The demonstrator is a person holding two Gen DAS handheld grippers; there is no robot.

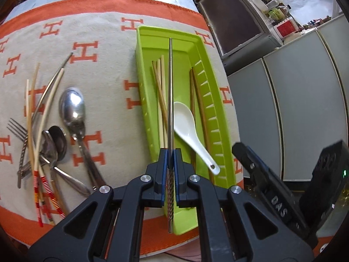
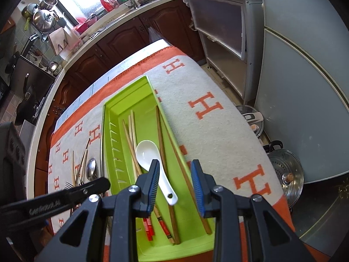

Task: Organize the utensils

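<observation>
My left gripper (image 1: 170, 156) is shut on a metal chopstick (image 1: 170, 91) and holds it lengthwise over the green tray (image 1: 144, 83). In the tray lie a white ceramic spoon (image 1: 187, 128), pale chopsticks (image 1: 160, 96) and brown chopsticks (image 1: 199, 109). A pile of spoons, a fork and chopsticks (image 1: 48, 135) lies on the cloth to the left of the tray. My right gripper (image 2: 175, 172) is open and empty, above the near end of the tray (image 2: 113, 135), over the white spoon (image 2: 152, 161).
The table wears a beige cloth with orange H letters (image 1: 87, 52). Grey cabinets (image 1: 294, 109) stand right of the table. A steel pot (image 2: 285, 172) sits on the floor by the table's right edge. Kitchen counter (image 2: 109, 21) runs behind.
</observation>
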